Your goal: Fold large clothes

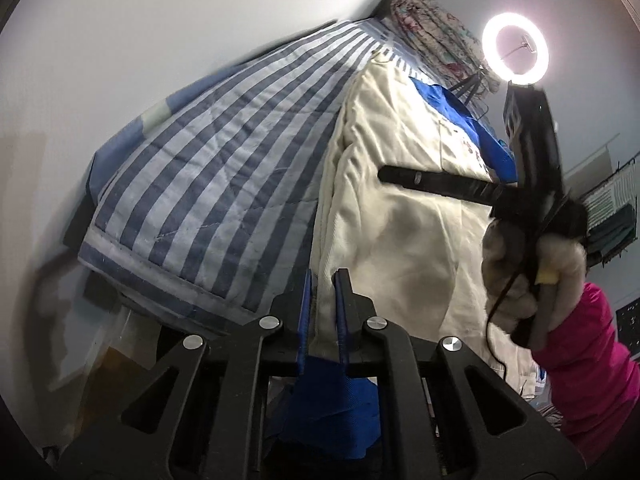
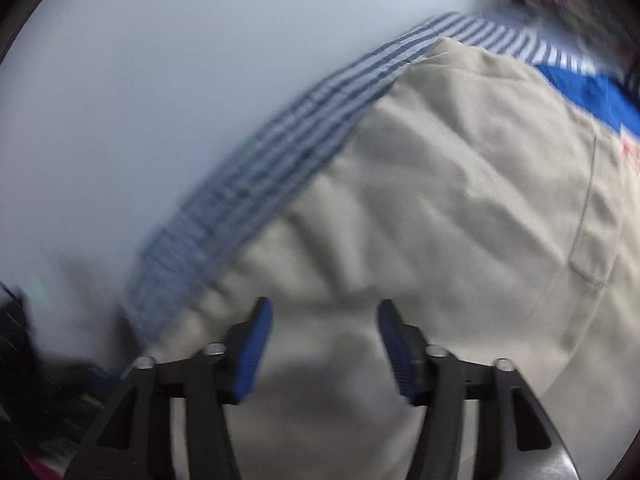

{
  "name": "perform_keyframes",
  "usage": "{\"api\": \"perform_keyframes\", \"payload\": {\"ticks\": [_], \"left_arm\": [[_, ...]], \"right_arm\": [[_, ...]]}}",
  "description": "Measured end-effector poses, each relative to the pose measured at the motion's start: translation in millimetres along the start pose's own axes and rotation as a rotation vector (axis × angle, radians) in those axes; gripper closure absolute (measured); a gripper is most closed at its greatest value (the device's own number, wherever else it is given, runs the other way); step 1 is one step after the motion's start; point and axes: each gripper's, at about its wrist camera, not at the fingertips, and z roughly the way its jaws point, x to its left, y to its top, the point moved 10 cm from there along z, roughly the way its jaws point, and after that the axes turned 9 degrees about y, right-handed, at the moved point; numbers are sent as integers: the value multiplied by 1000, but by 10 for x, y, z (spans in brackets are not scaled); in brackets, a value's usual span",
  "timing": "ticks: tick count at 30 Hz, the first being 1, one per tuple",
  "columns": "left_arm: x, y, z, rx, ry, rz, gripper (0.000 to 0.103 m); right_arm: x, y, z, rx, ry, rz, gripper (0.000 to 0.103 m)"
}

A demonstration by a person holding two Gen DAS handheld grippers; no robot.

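Observation:
A large cream garment with blue trim [image 1: 400, 184] lies on a blue-and-white striped quilt [image 1: 216, 168]. My left gripper [image 1: 322, 280] is shut on the garment's near edge, with cream and blue cloth pinched between its blue pads. My right gripper shows in the left wrist view [image 1: 384, 174] as a black tool held over the cream cloth by a gloved hand [image 1: 516, 264]. In the right wrist view the right gripper [image 2: 325, 312] is open and empty just above the cream garment [image 2: 460, 184], which has a pocket seam at the right. The striped quilt [image 2: 256, 176] runs along its left side.
A lit ring light [image 1: 515, 50] stands at the upper right, beside a floral cloth [image 1: 432, 24]. A plain pale wall [image 1: 140, 40] is behind the quilt. The person's pink sleeve [image 1: 588, 368] is at the right. Shelving with folded items [image 1: 612, 208] is far right.

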Motion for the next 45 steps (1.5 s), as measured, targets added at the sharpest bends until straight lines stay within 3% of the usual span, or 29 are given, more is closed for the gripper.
{"api": "perform_keyframes", "payload": {"ticks": [3, 10, 11, 12, 15, 16, 19, 20, 22, 24, 25, 26, 31, 37, 45], "left_arm": [[-96, 2, -56, -15, -13, 28, 96], [-275, -40, -94, -29, -13, 85, 97], [-277, -46, -89, -29, -10, 87, 97], [-278, -49, -88, -31, -5, 90, 97], [-268, -73, -119, -45, 20, 102, 97], [-257, -63, -128, -54, 40, 98, 93], [-172, -61, -108, -50, 82, 76, 38], [-151, -70, -101, -52, 85, 67, 36], [-150, -117, -23, -24, 80, 88, 36], [-160, -170, 42, 2, 81, 105, 56], [-165, -208, 70, 12, 93, 116, 82], [-185, -224, 68, 14, 93, 125, 86], [-471, -217, -153, -64, 100, 209, 89], [-1044, -313, -397, -173, 158, 431, 90], [-1703, -592, -392, -185, 133, 618, 91]], "right_arm": [[129, 175, 23, 13, 37, 40, 30], [81, 311, 416, 116, -215, 38, 34], [67, 309, 488, 132, -237, 40, 41], [57, 298, 557, 147, -256, 35, 56], [35, 298, 639, 145, -300, 25, 77], [36, 301, 638, 138, -297, 29, 82], [28, 300, 630, 117, -251, 65, 95], [-11, 302, 592, 107, -231, 76, 98], [-76, 316, 512, 74, -185, 103, 100], [-251, 305, 365, 39, -130, 135, 100], [-271, 323, 301, 21, -106, 147, 101], [-294, 324, 240, 4, -81, 160, 101], [-403, 289, -120, -92, 33, 211, 101], [-485, 274, -741, -217, 149, 266, 101], [-994, -133, -1441, -387, 241, 405, 101]]}}
